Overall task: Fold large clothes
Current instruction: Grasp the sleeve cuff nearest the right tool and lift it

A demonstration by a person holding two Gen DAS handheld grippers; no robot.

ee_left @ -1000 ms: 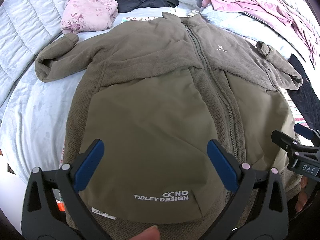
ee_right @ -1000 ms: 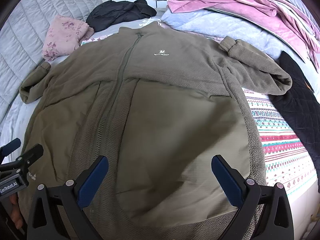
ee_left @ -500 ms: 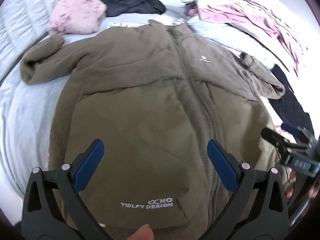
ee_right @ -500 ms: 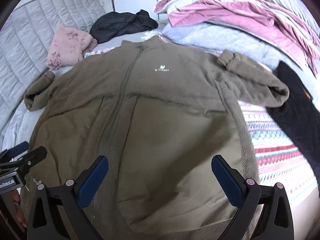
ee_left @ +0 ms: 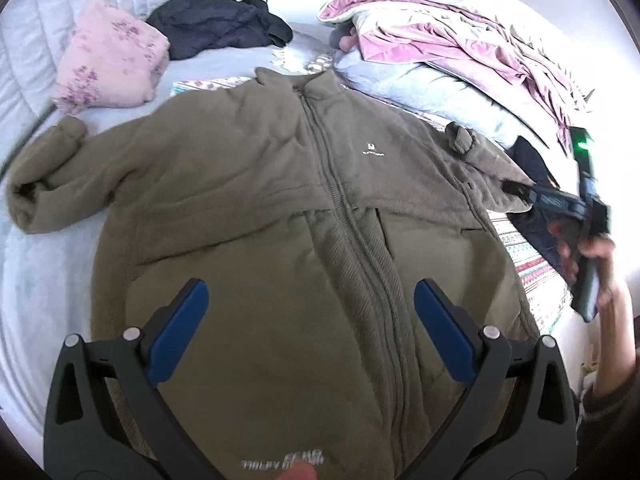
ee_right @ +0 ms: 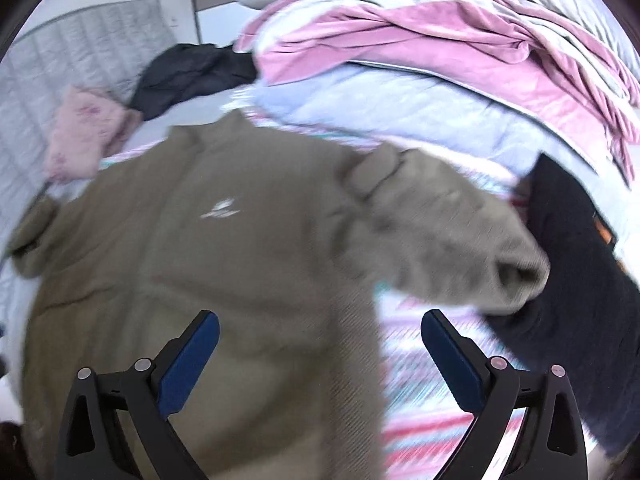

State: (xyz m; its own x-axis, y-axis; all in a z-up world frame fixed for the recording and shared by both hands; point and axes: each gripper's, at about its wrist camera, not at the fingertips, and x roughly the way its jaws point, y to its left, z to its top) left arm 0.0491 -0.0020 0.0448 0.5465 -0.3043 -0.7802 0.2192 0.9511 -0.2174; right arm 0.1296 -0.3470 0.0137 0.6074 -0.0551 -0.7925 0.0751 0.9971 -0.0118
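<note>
right gripper (ee_right: 320, 354) has swung toward jacket (ee_left: 304, 216) sleeve (ee_right: 452, 248) | both grippers gape, empty | thick, soft, floppy; pinch sleeve cuff

Matt fleece jacket (ee_left: 248, 184) with smoother cloth panels.

The olive jacket (ee_left: 280, 208) covers most of the bed. Left of the jacket, bare grey sheet (ee_left: 44, 276) leaves room to pass. Beyond its collar sit a pink folded bundle (ee_left: 110, 68) and a black garment (ee_left: 218, 24). Right of it, heaped bedding (ee_right: 440, 60) and a dark quilted garment (ee_right: 568, 248) crowd the sleeve.
</note>
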